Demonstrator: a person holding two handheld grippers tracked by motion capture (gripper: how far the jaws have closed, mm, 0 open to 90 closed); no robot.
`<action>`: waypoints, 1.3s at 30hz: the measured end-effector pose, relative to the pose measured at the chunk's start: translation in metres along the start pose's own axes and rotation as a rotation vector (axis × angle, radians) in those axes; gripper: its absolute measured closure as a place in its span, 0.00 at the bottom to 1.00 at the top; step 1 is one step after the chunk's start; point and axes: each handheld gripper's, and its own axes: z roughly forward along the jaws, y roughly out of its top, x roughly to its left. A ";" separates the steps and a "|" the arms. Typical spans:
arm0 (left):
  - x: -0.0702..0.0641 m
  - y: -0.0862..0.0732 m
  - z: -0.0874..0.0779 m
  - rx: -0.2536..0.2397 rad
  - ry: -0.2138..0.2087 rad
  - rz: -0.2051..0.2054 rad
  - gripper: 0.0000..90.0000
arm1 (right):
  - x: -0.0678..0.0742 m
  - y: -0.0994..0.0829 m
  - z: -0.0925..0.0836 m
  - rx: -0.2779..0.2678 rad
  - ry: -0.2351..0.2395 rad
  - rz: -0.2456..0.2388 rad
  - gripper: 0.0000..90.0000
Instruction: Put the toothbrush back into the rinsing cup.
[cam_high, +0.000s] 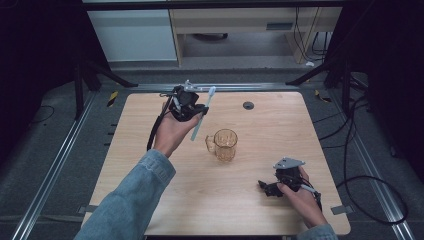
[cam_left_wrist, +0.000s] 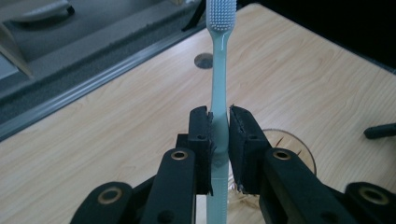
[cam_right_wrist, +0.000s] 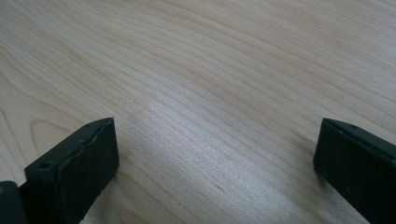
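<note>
The left gripper (cam_left_wrist: 219, 135) clamped its jaws on the pale green toothbrush (cam_left_wrist: 219, 84) at mid-handle, bristles pointing away, raised just behind and left of the amber glass mug (cam_high: 224, 144) on the wooden table (cam_high: 270, 125). The right gripper (cam_right_wrist: 215, 154) rested on that table with jaws spread and nothing between them, near the front edge, right of the mug

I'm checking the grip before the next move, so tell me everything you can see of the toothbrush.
The toothbrush is pale mint green, plastic by its look, with a slim straight handle and a small head of white bristles at the far end. The left gripper is shut on its handle, pads pressing from both sides about midway. In the high view it hangs tilted above the table, head up and away, lower end pointing toward the amber glass mug. Nothing else touches it.
</note>
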 end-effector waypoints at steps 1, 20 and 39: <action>0.000 0.000 -0.001 -0.011 0.005 0.005 0.88 | 0.000 0.000 0.000 0.000 0.000 0.000 0.00; -0.010 0.000 -0.012 -0.255 0.021 0.037 0.88 | 0.000 0.000 0.000 -0.001 0.006 -0.010 0.00; -0.013 -0.002 -0.005 -0.440 0.003 0.050 0.88 | 0.000 0.000 0.000 -0.001 0.011 -0.009 0.01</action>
